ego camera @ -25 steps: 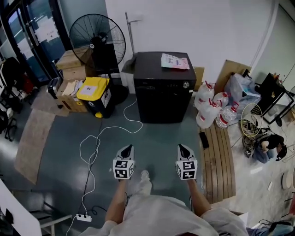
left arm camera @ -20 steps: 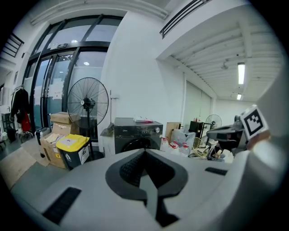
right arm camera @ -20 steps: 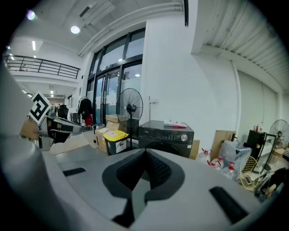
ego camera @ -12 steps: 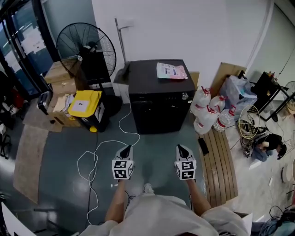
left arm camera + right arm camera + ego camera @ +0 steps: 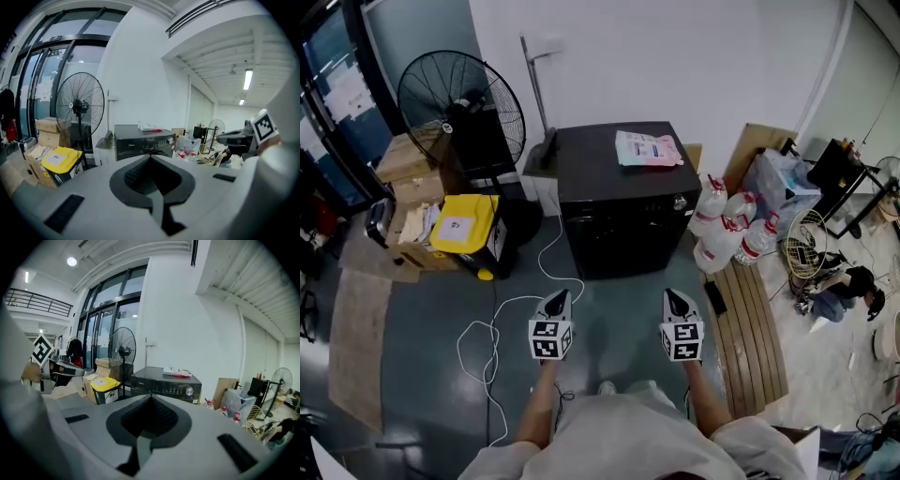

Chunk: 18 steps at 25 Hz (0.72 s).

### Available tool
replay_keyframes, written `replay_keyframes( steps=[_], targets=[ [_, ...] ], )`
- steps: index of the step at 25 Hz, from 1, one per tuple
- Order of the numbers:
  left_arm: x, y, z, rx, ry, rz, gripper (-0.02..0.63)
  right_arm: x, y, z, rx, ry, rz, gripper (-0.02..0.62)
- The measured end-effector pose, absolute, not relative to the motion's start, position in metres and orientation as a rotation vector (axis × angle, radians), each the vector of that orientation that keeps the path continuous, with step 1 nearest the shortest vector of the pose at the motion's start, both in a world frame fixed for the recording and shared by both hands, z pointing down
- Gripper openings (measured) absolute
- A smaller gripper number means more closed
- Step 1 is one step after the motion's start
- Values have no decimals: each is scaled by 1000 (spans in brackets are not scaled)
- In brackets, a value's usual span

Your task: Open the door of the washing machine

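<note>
Grey floor [image 5: 422, 309] spreads below the washing machine [image 5: 619, 202] at centre; left gripper [image 5: 557, 300] and right gripper [image 5: 673, 298], both pressed together, pinch nothing.

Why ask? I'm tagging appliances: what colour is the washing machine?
The washing machine is black, with a silver knob; clearest in the head view.

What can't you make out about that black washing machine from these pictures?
Door of the washing machine: head view shows the front dark and foreshortened; in their own views the left gripper and right gripper cover everything below the control panel.
Print on the packet: too small in every view.
</note>
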State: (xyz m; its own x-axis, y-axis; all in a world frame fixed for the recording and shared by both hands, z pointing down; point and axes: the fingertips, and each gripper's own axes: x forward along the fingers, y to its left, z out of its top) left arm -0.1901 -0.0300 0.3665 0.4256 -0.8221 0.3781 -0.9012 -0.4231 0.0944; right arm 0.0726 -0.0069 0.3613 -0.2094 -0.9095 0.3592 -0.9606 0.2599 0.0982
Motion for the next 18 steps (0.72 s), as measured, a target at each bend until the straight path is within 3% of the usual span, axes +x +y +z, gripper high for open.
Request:
replay_keyframes(
  steps=[18],
  targets=[
    [-195, -78, 394, 2348, -1480, 454, 8, 64, -60, 389, 1652, -2202, 266, -2]
  ],
)
